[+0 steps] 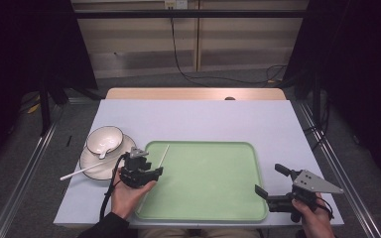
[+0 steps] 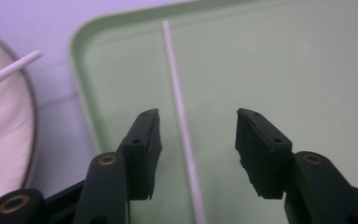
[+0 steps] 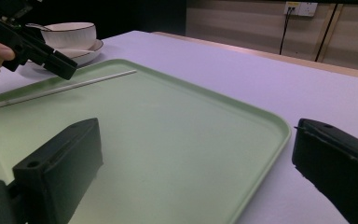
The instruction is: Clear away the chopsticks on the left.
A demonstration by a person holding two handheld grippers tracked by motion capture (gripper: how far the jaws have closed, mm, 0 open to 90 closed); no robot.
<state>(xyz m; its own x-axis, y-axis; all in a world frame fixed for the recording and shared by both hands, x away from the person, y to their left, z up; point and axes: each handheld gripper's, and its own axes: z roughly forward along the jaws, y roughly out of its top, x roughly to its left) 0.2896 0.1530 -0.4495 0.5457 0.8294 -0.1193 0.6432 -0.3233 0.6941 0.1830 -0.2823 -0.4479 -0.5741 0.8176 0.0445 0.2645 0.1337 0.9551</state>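
A white chopstick [image 2: 181, 112] lies in the green tray [image 1: 228, 198], between the open left hand-held gripper [image 2: 198, 140] jaws.

Stick [image 2: 181, 112]: thin, white, straight, lying flat on green tray [image 2: 307, 70] floor near tray's left rim. Runs lengthwise between left claw [image 2: 198, 140] jaws, closer to jaw on view's left, touching neither; extends well past jaw tips toward tray's far rim. In high view [image 1: 163, 154], pokes out just ahead of claw.
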